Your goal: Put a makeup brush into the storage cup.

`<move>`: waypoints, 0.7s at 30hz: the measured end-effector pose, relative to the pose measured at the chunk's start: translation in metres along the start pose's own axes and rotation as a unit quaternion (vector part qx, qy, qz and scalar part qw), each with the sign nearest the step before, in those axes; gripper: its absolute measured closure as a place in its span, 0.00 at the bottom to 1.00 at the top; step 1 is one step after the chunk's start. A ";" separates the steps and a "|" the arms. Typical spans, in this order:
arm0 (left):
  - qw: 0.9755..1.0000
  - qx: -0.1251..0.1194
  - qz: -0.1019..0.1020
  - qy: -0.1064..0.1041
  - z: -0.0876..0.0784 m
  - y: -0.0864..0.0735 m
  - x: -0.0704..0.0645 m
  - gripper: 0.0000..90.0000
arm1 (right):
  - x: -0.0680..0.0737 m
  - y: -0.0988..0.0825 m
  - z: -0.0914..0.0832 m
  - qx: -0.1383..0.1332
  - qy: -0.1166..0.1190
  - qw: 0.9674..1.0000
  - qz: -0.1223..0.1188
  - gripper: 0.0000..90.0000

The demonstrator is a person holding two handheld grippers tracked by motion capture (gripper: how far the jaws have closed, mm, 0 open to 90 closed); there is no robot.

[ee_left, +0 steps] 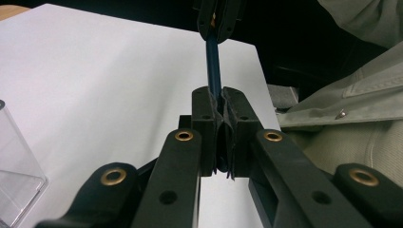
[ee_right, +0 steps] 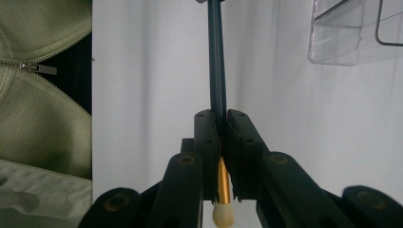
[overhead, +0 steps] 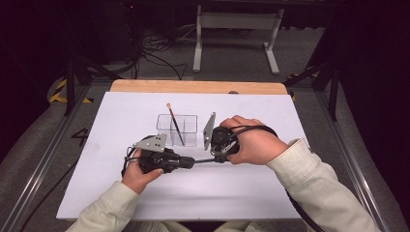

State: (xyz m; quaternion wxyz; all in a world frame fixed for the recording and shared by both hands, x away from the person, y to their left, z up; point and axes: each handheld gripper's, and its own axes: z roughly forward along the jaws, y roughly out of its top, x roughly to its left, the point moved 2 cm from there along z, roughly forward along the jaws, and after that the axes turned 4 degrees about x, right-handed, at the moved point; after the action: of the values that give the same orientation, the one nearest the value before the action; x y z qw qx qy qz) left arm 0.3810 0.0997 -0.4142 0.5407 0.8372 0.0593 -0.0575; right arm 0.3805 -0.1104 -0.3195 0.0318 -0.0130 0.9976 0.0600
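Two grippers, one brush, and both have it! Left gripper view first: the left gripper [ee_left: 220,102] has its jaws pressed together on the dark blue handle of the brush [ee_left: 212,66], which runs straight ahead from the jaw tips into the right gripper [ee_left: 219,21] at the top edge. Off to that gripper's left sits the corner of a clear box [ee_left: 19,175]; to its right, a pale sleeve [ee_left: 351,109].

Switch to the right gripper view and we get what the other camera hides: a gold ferrule and cream bristle tip [ee_right: 223,213] poking out behind the pinched pads, below the jaws. So the right gripper [ee_right: 219,118] is clamped on the brush just ahead of the ferrule, handle leading away forward. The box [ee_right: 351,38] is ahead and to its right, apart from it; a jacket zip lies to the left.

From the high view, the brush spans the short gap between the two grippers [overhead: 202,160], held level above the white table [overhead: 121,116]. Beyond them stands the box [overhead: 191,128], just past the left gripper [overhead: 186,163], with a second brush [overhead: 175,123] leaning in it, bristles up.

No readable writing anywhere.
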 end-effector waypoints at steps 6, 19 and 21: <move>1.000 -0.003 0.000 0.007 -0.002 0.000 0.000 0.94 | -0.001 0.000 -0.001 -0.004 -0.005 1.000 0.001 0.92; 0.999 -0.027 -0.004 0.024 -0.011 -0.001 0.003 0.94 | -0.002 -0.015 -0.024 -0.109 -0.056 0.992 0.033 0.67; 0.999 -0.038 -0.008 0.026 -0.012 -0.002 0.003 0.94 | -0.002 -0.018 -0.028 -0.125 -0.063 0.989 0.038 0.67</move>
State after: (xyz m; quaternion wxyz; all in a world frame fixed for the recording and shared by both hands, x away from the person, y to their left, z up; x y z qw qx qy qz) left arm 0.3844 0.1120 -0.4117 0.5701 0.8166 0.0817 -0.0380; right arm 0.3815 -0.1317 -0.2934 0.0905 0.0250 0.9781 0.1857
